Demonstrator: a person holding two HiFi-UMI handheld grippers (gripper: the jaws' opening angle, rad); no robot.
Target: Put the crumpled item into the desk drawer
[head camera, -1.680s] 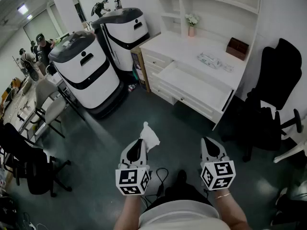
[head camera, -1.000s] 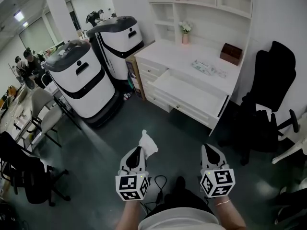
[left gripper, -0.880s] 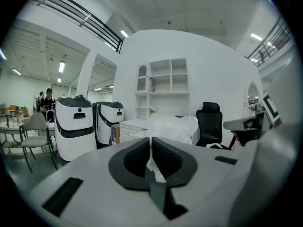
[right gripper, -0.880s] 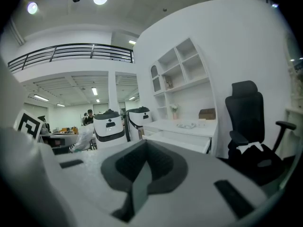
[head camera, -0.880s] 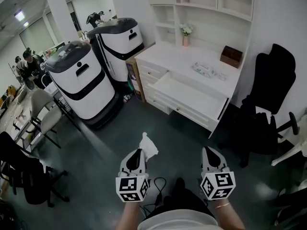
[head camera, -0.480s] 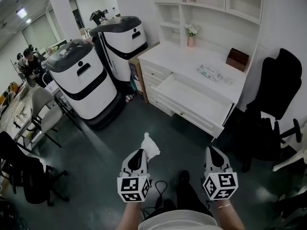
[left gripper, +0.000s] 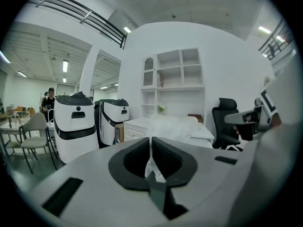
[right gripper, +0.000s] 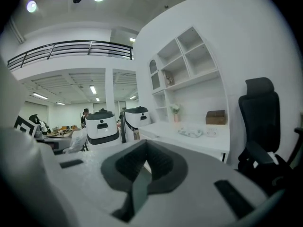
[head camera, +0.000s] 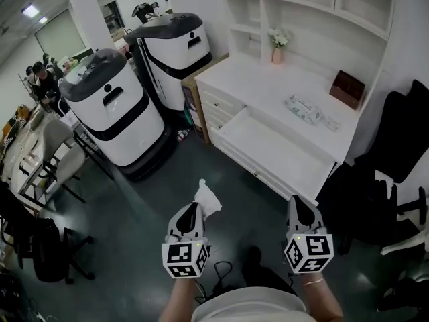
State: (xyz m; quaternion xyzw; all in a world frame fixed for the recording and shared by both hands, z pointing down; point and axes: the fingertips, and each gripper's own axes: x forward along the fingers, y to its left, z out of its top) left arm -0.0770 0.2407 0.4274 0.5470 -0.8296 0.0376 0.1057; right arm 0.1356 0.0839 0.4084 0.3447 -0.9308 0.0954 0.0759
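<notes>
The left gripper (head camera: 195,208) was clamped on the crumpled white item (head camera: 208,198) above the dark floor (head camera: 134,227). The right gripper (head camera: 295,203) had its jaws pressed together with nothing between them. The open desk drawer (head camera: 276,154) lay at one o'clock from the item, well apart.

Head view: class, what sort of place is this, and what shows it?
Probably an office or robotics lab: a white desk under shelves, a black office chair, two big white-and-black machines beside the desk.
</notes>
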